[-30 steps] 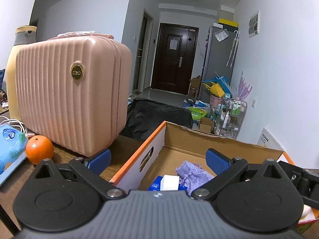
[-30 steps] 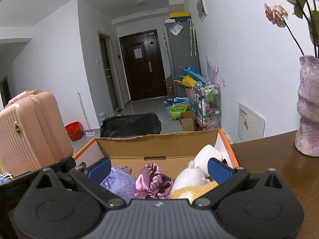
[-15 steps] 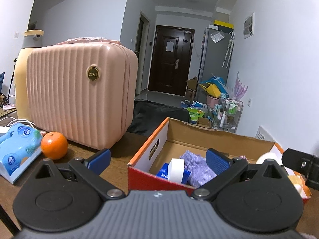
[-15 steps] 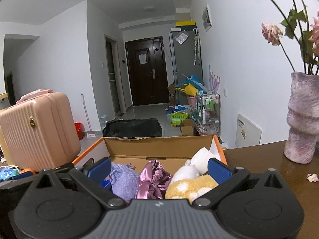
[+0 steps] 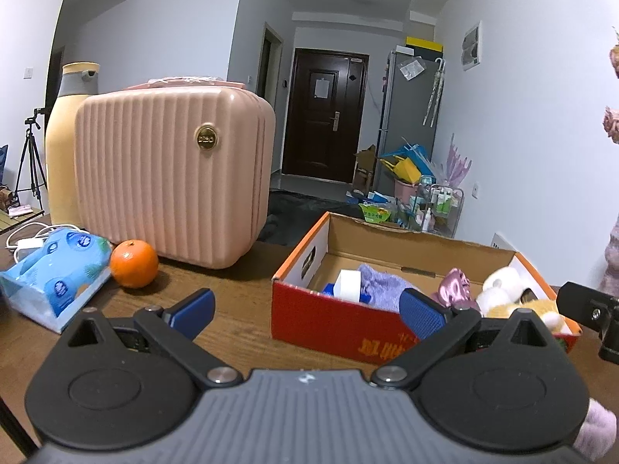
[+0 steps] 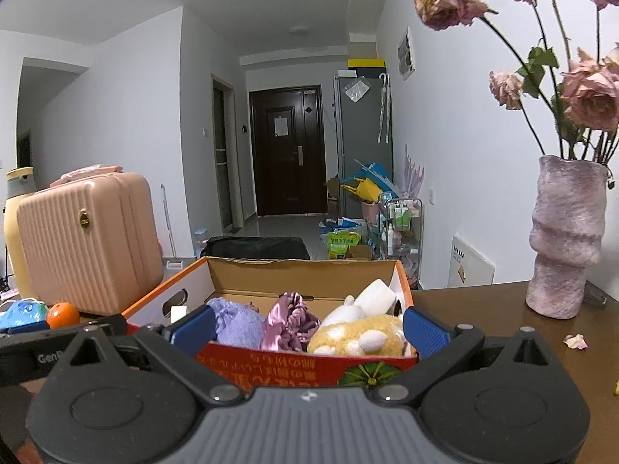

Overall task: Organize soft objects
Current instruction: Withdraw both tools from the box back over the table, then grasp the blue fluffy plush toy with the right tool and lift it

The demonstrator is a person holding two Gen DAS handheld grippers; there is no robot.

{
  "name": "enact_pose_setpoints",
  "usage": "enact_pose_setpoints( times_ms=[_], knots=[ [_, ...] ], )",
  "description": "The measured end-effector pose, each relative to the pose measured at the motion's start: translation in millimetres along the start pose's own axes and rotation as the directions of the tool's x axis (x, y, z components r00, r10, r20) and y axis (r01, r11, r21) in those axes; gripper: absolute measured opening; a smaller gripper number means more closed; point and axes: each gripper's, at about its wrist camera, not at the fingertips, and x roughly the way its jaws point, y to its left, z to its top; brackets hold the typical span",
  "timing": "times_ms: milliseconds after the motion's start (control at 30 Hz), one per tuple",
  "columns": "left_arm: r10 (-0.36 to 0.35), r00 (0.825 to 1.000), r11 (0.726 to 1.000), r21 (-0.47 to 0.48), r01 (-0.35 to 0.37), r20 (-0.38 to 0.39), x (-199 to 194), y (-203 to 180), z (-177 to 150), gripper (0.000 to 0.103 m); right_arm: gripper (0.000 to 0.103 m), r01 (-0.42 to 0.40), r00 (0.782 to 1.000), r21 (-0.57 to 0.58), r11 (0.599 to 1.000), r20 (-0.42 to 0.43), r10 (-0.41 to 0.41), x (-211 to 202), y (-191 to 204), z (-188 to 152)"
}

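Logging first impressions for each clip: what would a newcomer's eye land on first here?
Probably the open cardboard box at table centre, holding a lavender cloth, a pink satin scrunchie and a yellow plush toy. Next, the ribbed pink suitcase to its left, an orange at its foot. On the right, wilted pink roses rise from a mauve vase.

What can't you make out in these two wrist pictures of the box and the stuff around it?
- Box floor: both views, covered by the purple cloth, pink scrunchie and plush toy.
- Blue item: left wrist view, mostly behind the box wall.
- Red printing on the box front: right wrist view, partly cut by the right gripper.
- Yellow bottle: left wrist view, partly behind the pink case.
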Motion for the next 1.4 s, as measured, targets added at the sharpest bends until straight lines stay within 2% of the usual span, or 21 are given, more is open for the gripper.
enact_pose_setpoints(
  times_ms=[333,767,1133,1400],
  knots=[
    [-0.022,1.000,0.999,0.026,0.022,-0.014,-37,10,-18,0.103,0.103,-0.005,1.000,-0.057,0.998,0.024,0.006,-43,4,-27],
    [-0.059,0.997,0.996,0.066,0.062,-0.047,-88,21,-41,0.103,0.103,0.003,1.000,-0.114,0.994,0.005,-0.002,-97,5,-63],
    [-0.097,0.992,0.988,0.117,0.105,-0.076,-123,32,-59,0.103,0.103,0.015,0.997,-0.131,0.991,-0.073,-0.024,-127,-1,-85],
    [-0.110,0.989,0.982,0.144,0.124,-0.101,-134,38,-68,0.103,0.103,0.021,0.991,-0.125,0.992,-0.130,-0.037,-128,-6,-95]
  ],
)
